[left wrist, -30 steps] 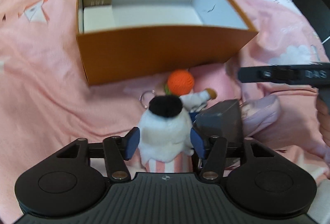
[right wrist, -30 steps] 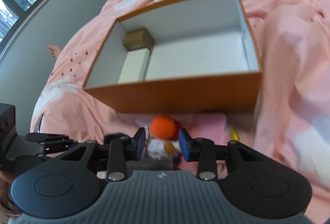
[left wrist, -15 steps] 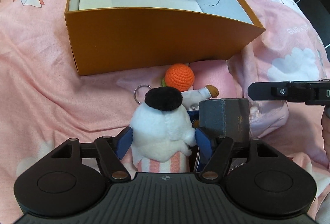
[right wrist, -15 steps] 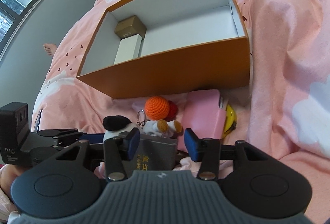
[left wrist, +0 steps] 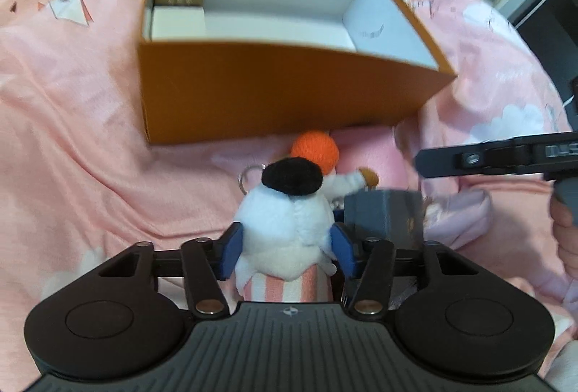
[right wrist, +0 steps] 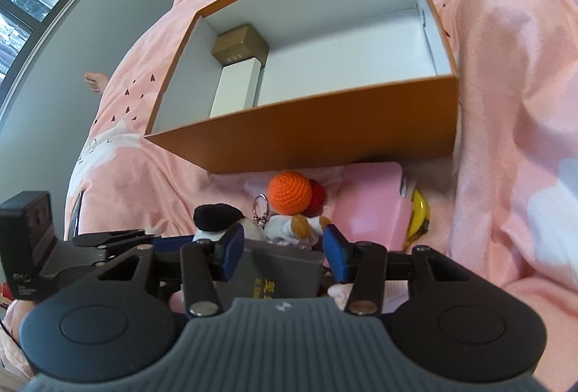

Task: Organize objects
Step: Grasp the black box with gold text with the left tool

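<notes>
My left gripper [left wrist: 285,253] is shut on a white plush toy [left wrist: 287,229] with a black cap and pink-striped bottom, just in front of the orange box [left wrist: 274,96]. My right gripper [right wrist: 281,256] has its blue pads on both sides of a dark grey box [right wrist: 280,274], also visible in the left wrist view [left wrist: 383,215]. The orange box [right wrist: 325,135] is open and holds a gold box [right wrist: 240,43] and a white box [right wrist: 234,92] at its left end.
An orange crochet ball [right wrist: 289,191], a small white-and-brown toy [right wrist: 292,226] with a key ring, a pink case [right wrist: 372,200] and a yellow item [right wrist: 421,215] lie on the pink bedding before the box. A bare foot [right wrist: 95,81] shows at left.
The right gripper came down around the dark grey box and closed in on it. The left gripper keeps holding the plush toy and has shifted slightly relative to the orange box.
</notes>
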Tool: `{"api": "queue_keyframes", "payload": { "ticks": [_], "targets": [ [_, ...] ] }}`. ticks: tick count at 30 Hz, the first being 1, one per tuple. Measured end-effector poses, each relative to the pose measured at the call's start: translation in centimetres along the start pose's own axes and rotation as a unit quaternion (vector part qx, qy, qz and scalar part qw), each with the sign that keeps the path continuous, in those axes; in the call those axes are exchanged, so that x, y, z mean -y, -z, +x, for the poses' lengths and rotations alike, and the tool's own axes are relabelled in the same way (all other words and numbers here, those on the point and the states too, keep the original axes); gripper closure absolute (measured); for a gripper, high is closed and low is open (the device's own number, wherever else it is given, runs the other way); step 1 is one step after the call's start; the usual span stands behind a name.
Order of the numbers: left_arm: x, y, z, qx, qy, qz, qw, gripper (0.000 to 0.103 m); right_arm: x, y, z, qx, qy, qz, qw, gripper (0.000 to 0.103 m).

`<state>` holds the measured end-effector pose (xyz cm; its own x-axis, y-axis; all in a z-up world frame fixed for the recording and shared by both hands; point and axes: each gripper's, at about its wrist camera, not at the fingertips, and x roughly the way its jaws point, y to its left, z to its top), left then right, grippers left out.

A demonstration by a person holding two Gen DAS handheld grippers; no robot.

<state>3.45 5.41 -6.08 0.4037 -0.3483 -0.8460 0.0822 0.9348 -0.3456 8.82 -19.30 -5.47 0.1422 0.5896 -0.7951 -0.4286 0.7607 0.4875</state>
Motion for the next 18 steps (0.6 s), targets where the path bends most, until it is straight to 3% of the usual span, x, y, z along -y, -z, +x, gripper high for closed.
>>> {"api": "queue_keyframes", "payload": {
  "ticks": [2, 3, 4, 6, 7, 10, 11, 14, 16, 18],
  "targets": [
    [-0.1, -0.4, -0.7, 0.018, -0.014, 0.002, 0.9997, 0.079, 0.0, -0.8, 0.8, -0.014, 0.000, 0.002, 1.000, 0.052],
    [-0.1, -0.6, -1.1, 0.026, -0.023, 0.005, 0.9994, 0.097, 0.0, -1.2, 1.2, -0.024, 0.000, 0.002, 1.000, 0.052],
    [-0.3, -0.7, -1.2, 0.027, -0.029, 0.006, 0.9992, 0.098, -0.1, -1.5, 1.8, -0.034, -0.001, 0.002, 0.999, 0.052],
    [-0.4, -1.0, -1.0, 0.010, -0.029, 0.006, 0.9995, 0.093, -0.1, -2.1, 3.1, -0.062, 0.003, 0.005, 0.998, 0.052],
    [-0.4, -0.9, -0.9, 0.005, -0.025, 0.005, 0.9997, 0.084, -0.2, -2.3, 3.7, -0.075, 0.010, 0.005, 0.997, 0.052],
    [-0.7, -0.9, -0.6, -0.006, -0.029, 0.000, 0.9996, 0.039, -0.5, -2.7, 4.9, -0.099, 0.021, -0.007, 0.995, 0.052],
    [-0.7, -1.0, -0.4, -0.015, -0.028, 0.006, 0.9995, 0.034, -0.5, -2.9, 5.2, -0.108, 0.019, -0.007, 0.994, 0.052],
    [-1.1, -1.2, -0.2, -0.027, -0.030, 0.008, 0.9992, 0.034, -0.4, -3.2, 5.9, -0.132, 0.014, 0.003, 0.991, 0.052],
    [-1.0, -1.4, -1.1, 0.001, -0.032, 0.002, 0.9995, 0.034, -0.5, -3.5, 5.7, -0.132, 0.017, 0.001, 0.991, 0.052],
    [-0.6, -1.5, -2.2, 0.019, -0.003, 0.005, 0.9998, 0.035, -0.7, -3.7, 4.6, -0.116, 0.021, -0.008, 0.993, 0.052]
  ]
}}
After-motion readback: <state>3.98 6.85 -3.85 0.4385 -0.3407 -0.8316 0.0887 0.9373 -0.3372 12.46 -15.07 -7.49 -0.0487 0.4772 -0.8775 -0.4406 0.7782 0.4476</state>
